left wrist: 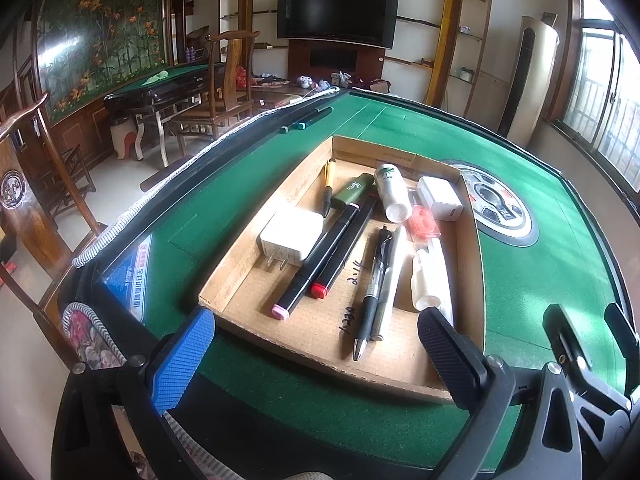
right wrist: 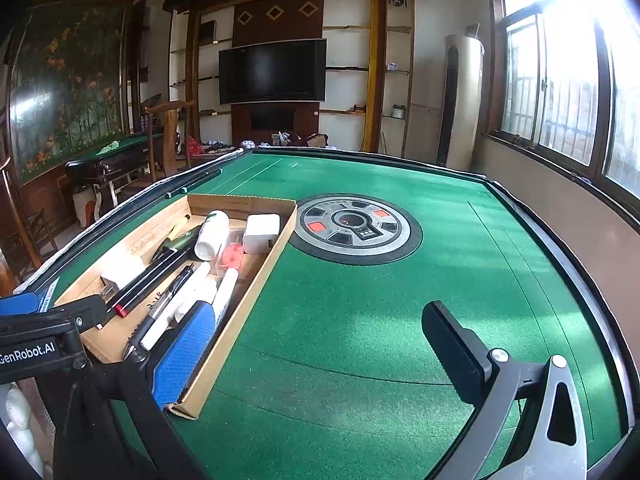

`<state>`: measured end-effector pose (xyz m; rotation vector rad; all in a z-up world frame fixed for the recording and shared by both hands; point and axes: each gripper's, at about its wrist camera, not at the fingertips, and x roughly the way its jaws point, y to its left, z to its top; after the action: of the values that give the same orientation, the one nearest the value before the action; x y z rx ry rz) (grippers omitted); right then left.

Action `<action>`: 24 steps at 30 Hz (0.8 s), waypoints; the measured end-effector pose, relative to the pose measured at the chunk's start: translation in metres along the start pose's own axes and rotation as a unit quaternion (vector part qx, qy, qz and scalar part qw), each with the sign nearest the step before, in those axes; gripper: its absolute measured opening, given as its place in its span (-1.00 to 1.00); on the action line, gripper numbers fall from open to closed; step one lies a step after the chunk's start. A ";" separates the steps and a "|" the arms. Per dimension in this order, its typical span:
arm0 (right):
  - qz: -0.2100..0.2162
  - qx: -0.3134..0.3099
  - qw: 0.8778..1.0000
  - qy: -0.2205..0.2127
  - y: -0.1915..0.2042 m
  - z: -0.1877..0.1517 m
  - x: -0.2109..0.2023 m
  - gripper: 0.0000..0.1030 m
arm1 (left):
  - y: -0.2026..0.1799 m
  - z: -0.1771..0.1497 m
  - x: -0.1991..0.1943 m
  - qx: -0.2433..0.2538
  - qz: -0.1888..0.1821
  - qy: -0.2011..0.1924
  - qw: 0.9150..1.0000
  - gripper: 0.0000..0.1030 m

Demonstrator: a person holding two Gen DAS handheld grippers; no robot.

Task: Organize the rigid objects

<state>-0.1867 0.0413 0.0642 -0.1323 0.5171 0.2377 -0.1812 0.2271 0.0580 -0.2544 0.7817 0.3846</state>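
- Table: green felt fills both views.
- Box: mid-frame in the left view, holding chargers, markers, pens, bottles.
- Left gripper, right gripper: both spread wide, holding nothing.
- Loose pens: upper centre, outside the box — likely next, needing a reach across.

My left gripper has one blue cross-hatched pad and one black pad. Ahead of it sits a brown cardboard tray on green felt. Inside lie two black markers, one pink-capped, one red-capped, a white charger, a dark green bottle and a translucent red box. Right of the tray: a grey dial with red patches.
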 end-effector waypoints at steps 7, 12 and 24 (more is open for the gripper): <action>0.010 -0.044 0.999 0.028 0.020 -0.006 0.005 1.00 | 0.006 -0.001 0.000 -0.005 -0.002 0.001 1.000 0.99; 0.010 -0.061 0.998 0.034 0.027 -0.008 0.005 1.00 | 0.018 0.002 0.002 -0.019 0.003 0.004 1.000 0.99; 0.030 -0.077 0.995 0.059 0.031 0.006 0.016 1.00 | 0.041 0.007 0.012 -0.039 0.022 0.018 0.999 0.99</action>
<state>-0.1785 0.0757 0.0593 -0.2816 0.6204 0.3303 -0.1865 0.2698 0.0508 -0.3182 0.8087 0.4528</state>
